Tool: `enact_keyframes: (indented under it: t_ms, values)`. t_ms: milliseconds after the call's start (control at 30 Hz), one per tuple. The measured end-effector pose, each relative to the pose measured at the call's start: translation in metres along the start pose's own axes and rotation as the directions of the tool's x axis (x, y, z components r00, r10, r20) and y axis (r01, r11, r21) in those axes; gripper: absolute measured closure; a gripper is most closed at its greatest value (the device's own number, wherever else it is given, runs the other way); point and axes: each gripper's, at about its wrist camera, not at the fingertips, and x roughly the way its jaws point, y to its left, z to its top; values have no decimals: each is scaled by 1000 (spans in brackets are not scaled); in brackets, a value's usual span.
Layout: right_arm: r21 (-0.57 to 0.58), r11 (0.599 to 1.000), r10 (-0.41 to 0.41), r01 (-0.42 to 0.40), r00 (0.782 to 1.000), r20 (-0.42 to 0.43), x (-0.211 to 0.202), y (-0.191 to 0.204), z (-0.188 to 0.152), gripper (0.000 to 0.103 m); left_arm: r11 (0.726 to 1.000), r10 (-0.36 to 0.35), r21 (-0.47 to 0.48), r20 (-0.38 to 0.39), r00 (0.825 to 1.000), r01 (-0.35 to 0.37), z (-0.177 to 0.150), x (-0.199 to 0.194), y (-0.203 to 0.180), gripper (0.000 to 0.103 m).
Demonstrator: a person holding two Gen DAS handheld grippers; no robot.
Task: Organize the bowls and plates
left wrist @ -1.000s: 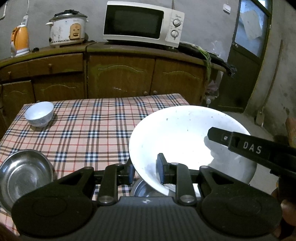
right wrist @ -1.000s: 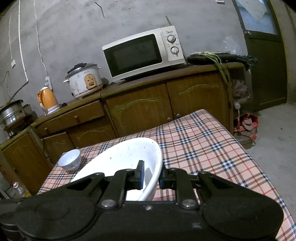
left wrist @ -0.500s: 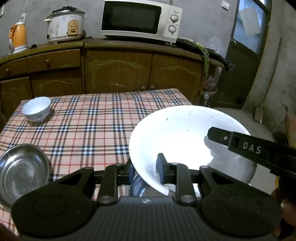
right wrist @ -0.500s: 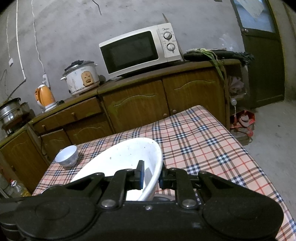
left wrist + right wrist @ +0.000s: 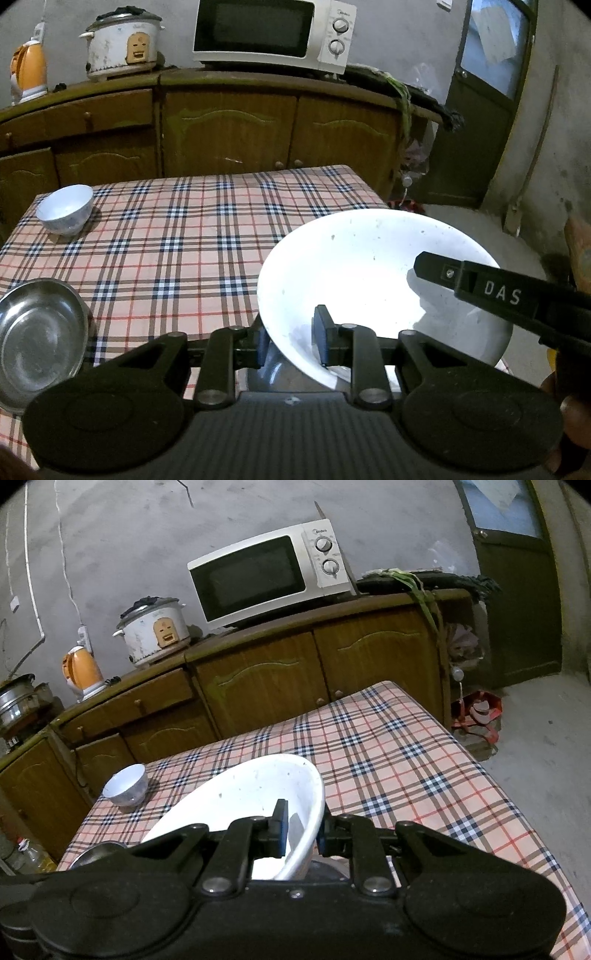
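Observation:
Both grippers hold one large white bowl point(image 5: 369, 288) above the near right part of the checked table point(image 5: 192, 258). My left gripper point(image 5: 290, 341) is shut on its near left rim, one finger inside and one outside. My right gripper point(image 5: 301, 830) is shut on the right rim of the same white bowl point(image 5: 240, 797); one of its fingers point(image 5: 498, 291), marked DAS, shows in the left wrist view. A steel bowl point(image 5: 273, 373) lies partly hidden under the white one; whether they touch I cannot tell.
Another steel bowl point(image 5: 37, 339) stands at the table's near left edge. A small white bowl point(image 5: 64, 214) sits at the far left corner. Behind the table runs a wooden cabinet point(image 5: 229, 122) with a microwave point(image 5: 269, 33), a rice cooker and a kettle.

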Motion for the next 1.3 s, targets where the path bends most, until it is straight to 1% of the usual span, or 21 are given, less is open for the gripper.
enact_keyframes:
  t_ms: [533, 867, 1067, 1300]
  values:
    - [35, 999, -24, 25, 999, -33, 4, -21, -14, 82, 1000, -23, 16, -39, 999, 23, -12, 16, -8, 77]
    - [59, 998, -23, 27, 997, -70, 14, -30, -25, 82, 999, -12, 33, -74, 997, 14, -18, 28, -8, 77]
    - [68, 997, -18, 26, 993, -116, 27, -32, -39, 82, 999, 8, 49, -114, 993, -3, -27, 38, -5, 77]
    - [81, 996, -10, 25, 984, -178, 45, -39, -58, 82, 998, 24, 63, -180, 983, -13, -40, 54, 0, 76]
